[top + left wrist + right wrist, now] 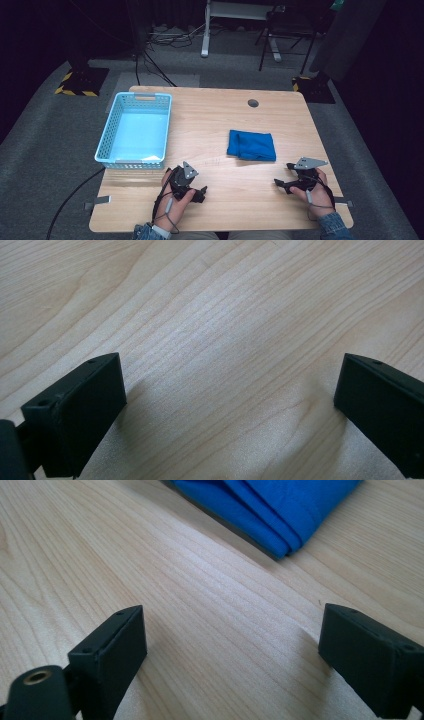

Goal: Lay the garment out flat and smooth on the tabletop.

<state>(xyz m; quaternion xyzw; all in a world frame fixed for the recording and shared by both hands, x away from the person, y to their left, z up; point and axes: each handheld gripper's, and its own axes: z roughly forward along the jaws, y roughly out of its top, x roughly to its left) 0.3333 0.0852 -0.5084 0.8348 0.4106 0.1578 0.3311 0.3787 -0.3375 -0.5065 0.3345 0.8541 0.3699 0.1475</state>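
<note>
Two grippers rest near the front edge of a wooden table (220, 107), each held in one of the person's hands. High view: the left gripper (200, 194) lies at lower left, its hand (176, 202) wrapped around the body from below, jaws pointing toward the table's middle; the right gripper (280, 184) lies at lower right, its hand (316, 192) curled behind it, jaws pointing left. A folded blue cloth (251, 145) lies flat right of centre, near the right gripper but apart from it, and a light-blue basket (107, 131) stands at the left, beyond the left gripper. Left gripper view: the black jaws stand wide apart over bare wood grain, with nothing between them. Right gripper view: the jaws likewise stand wide apart with nothing held, and the layered folded edge of the cloth (280, 510) appears ahead of them, a detail too small to read from above.
</note>
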